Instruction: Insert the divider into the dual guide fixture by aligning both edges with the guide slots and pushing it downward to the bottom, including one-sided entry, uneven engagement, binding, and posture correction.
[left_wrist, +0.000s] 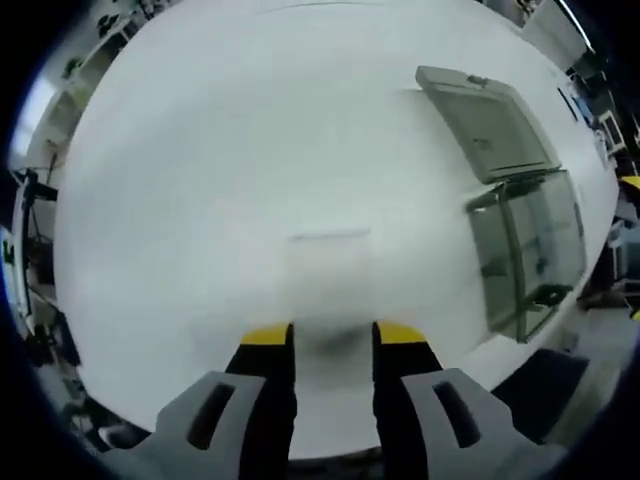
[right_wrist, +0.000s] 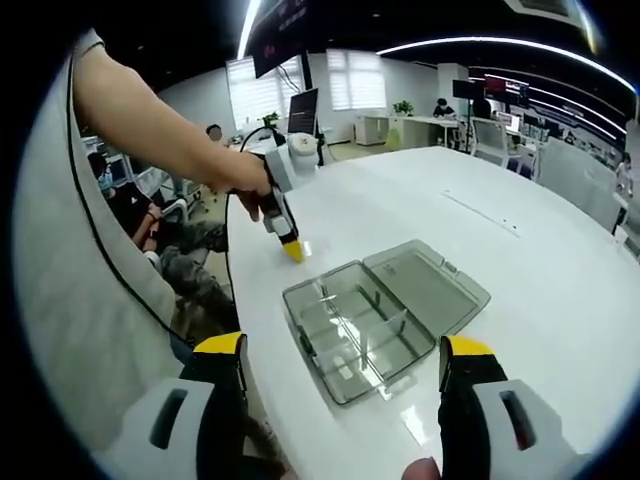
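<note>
A clear flat divider (left_wrist: 328, 275) stands between the yellow-tipped jaws of my left gripper (left_wrist: 332, 335), which is shut on its lower edge; it looks blurred. The fixture is a clear plastic box (left_wrist: 525, 250) with inner partitions and its lid (left_wrist: 485, 120) lying open, far right of the divider. In the right gripper view the same box (right_wrist: 350, 330) sits near the table's front edge with the lid (right_wrist: 430, 285) flat behind it. My right gripper (right_wrist: 345, 350) hovers open in front of the box, holding nothing. The left gripper (right_wrist: 292, 250) points down at the table left of and behind the box.
The white table (right_wrist: 540, 300) stretches far to the right and back. The table edge (right_wrist: 245, 330) runs close to the box on the left. A person's arm (right_wrist: 150, 120) reaches across from the upper left. Desks, monitors and seated people stand beyond the table.
</note>
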